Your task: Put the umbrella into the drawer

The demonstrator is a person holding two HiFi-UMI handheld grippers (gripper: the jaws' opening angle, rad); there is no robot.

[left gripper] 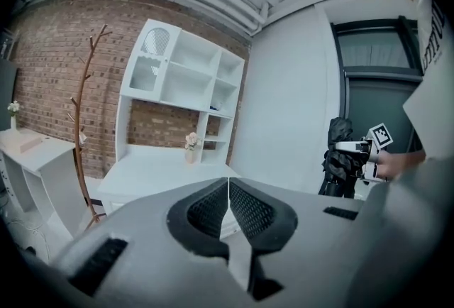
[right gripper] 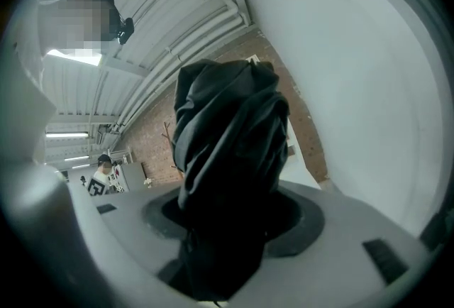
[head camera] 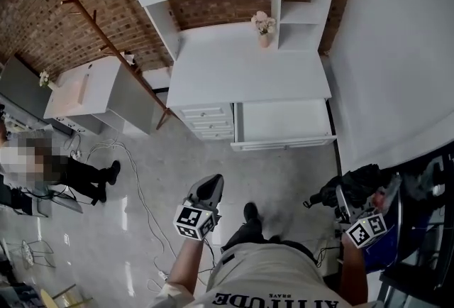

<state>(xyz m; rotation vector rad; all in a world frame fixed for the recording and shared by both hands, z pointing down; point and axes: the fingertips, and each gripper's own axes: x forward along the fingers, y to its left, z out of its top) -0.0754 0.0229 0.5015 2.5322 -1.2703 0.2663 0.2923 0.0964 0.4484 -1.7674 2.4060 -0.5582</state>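
A folded black umbrella [right gripper: 227,179] stands clamped between my right gripper's jaws and fills the right gripper view. From the head view the umbrella [head camera: 351,187] is at the lower right, held by my right gripper [head camera: 355,211] above the floor. The umbrella [left gripper: 339,161] also shows at the right of the left gripper view. My left gripper [head camera: 207,189] hangs at the lower middle, its jaws shut with nothing between them [left gripper: 228,211]. The wide white drawer [head camera: 284,122] of the white cabinet [head camera: 248,65] stands pulled open ahead, with nothing visible inside.
A small flower vase [head camera: 264,26] stands on the cabinet top. A wooden coat stand [head camera: 106,37] leans to the left of it, next to a white side table [head camera: 81,90]. Another person [head camera: 64,165] sits at far left. Cables [head camera: 138,186] trail across the grey floor.
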